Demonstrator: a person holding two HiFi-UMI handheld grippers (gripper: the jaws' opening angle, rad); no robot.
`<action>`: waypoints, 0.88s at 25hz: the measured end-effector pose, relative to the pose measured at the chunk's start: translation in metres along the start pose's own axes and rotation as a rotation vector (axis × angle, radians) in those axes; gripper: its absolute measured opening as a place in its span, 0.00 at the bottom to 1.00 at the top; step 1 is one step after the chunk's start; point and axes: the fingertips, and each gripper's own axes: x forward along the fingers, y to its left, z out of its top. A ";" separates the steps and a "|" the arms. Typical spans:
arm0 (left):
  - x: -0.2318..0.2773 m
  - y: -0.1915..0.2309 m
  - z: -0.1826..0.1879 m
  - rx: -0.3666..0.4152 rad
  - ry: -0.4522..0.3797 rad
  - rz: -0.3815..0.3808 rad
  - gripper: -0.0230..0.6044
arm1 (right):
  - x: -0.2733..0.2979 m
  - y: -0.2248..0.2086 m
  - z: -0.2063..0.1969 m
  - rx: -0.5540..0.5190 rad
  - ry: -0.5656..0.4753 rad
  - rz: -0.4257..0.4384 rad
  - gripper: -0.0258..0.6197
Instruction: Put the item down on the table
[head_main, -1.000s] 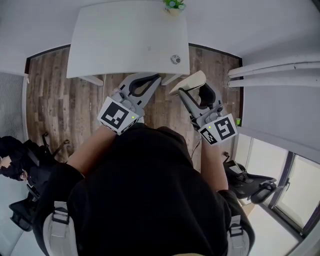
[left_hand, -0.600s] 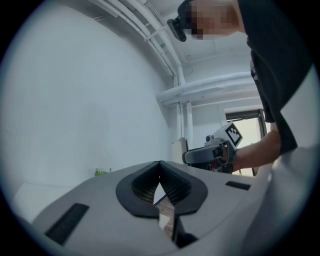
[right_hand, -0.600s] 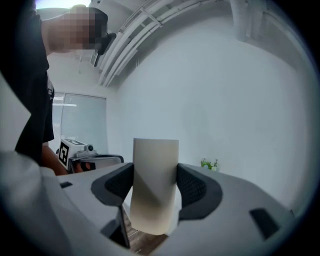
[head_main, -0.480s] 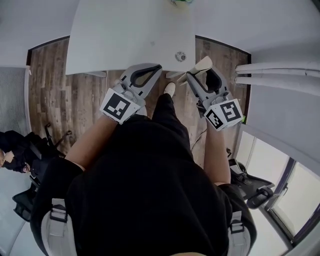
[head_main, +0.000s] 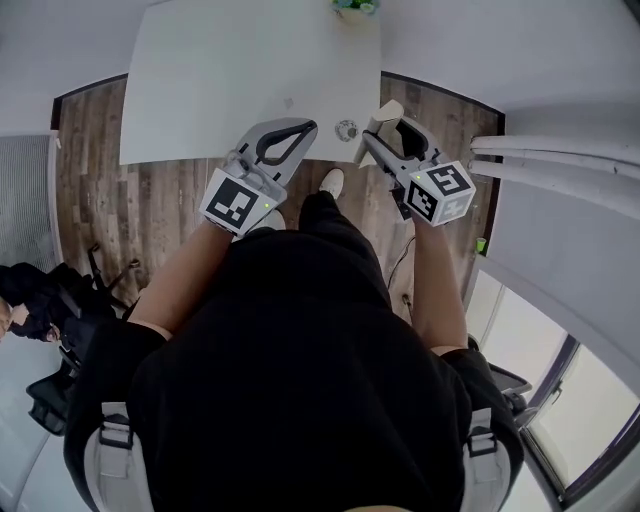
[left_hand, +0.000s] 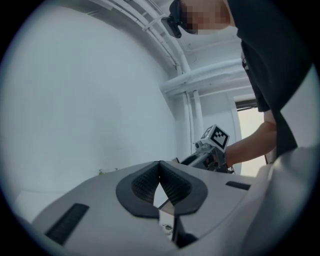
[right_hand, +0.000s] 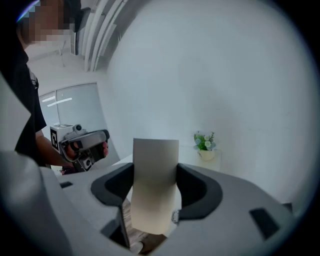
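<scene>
A pale beige item (right_hand: 155, 185), possibly a card, stands clamped in the right gripper (head_main: 374, 140) by the white table's (head_main: 220, 80) 5 o'clock corner. At its 9 o'clock, the left gripper (head_main: 303, 128) is empty, jaws pressed together.

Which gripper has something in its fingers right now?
The right gripper: a beige item sits clamped between its fingers. The left gripper has its fingers closed on each other, empty.

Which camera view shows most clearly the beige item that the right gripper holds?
The right gripper view: the beige item is clamped by the right gripper. The head view shows only its end. In the left gripper view I cannot make it out.
</scene>
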 end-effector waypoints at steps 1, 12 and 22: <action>0.007 0.006 -0.002 -0.002 -0.001 0.010 0.03 | 0.008 -0.007 -0.004 0.007 0.022 0.011 0.47; 0.053 0.036 -0.028 -0.014 0.000 0.061 0.03 | 0.070 -0.062 -0.059 0.069 0.217 0.030 0.47; 0.086 0.048 -0.066 -0.055 0.032 0.082 0.03 | 0.118 -0.104 -0.108 0.080 0.361 -0.007 0.47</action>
